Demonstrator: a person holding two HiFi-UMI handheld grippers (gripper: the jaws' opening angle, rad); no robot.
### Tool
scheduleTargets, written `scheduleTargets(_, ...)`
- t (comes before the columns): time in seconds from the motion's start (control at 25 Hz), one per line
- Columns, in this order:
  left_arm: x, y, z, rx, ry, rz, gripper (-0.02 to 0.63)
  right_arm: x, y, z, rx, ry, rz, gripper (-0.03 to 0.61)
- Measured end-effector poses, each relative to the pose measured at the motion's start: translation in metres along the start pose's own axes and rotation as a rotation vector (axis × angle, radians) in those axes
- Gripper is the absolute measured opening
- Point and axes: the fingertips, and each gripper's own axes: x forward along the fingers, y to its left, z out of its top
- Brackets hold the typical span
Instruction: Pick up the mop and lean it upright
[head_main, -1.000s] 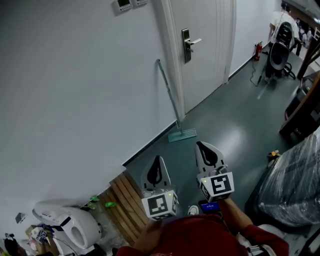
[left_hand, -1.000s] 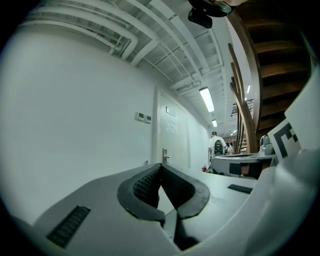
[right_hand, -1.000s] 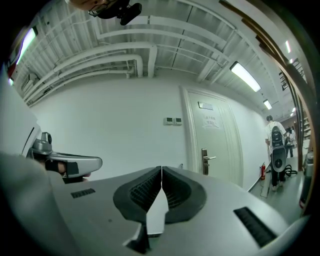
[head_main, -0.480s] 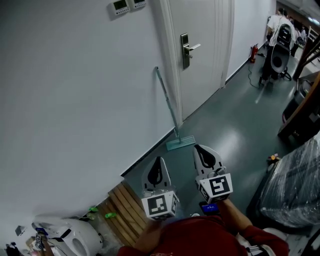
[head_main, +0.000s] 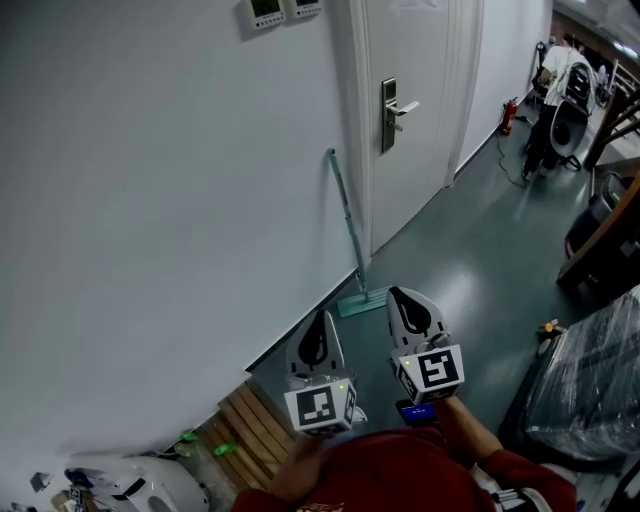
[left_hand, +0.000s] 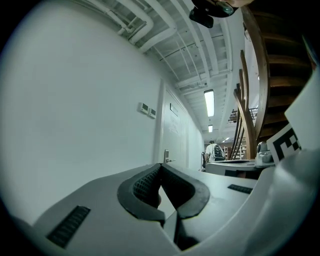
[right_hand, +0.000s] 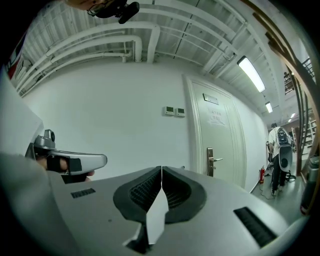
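The mop leans upright against the white wall beside the door frame; its teal flat head rests on the grey floor. My left gripper is held in front of me, below and left of the mop head, its jaws shut and empty. A little to its right, my right gripper is also shut on nothing, its tip just short of the mop head. In the left gripper view the left gripper points along the wall; in the right gripper view the right gripper points at the wall and door.
A white door with a metal handle stands right of the mop. Wooden slats lie by the wall at lower left. A plastic-wrapped object sits at the right. A person stands far down the corridor.
The head view has shifted, so the mop and door sit slightly nearer and more to the right. Both grippers stay shut and side by side.
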Motion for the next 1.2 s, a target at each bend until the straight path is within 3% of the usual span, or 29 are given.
scheduleTargets(0.52, 0.067, 0.043, -0.009, 0.001, 0.022, -0.040, 0.012, 0.073, -0.009, -0.011, 0.021, 0.010, -0.046, 0.020)
scheduleTargets(0.76, 0.111, 0.051, -0.016, 0.013, 0.025, -0.031, 0.012, 0.113, -0.034, -0.022, 0.037, 0.029, -0.052, 0.020)
scheduleTargets(1.2, 0.230, 0.055, -0.010, 0.017, 0.027, -0.002, 0.012, 0.217, -0.097, -0.014, 0.014, 0.024, 0.014, 0.020)
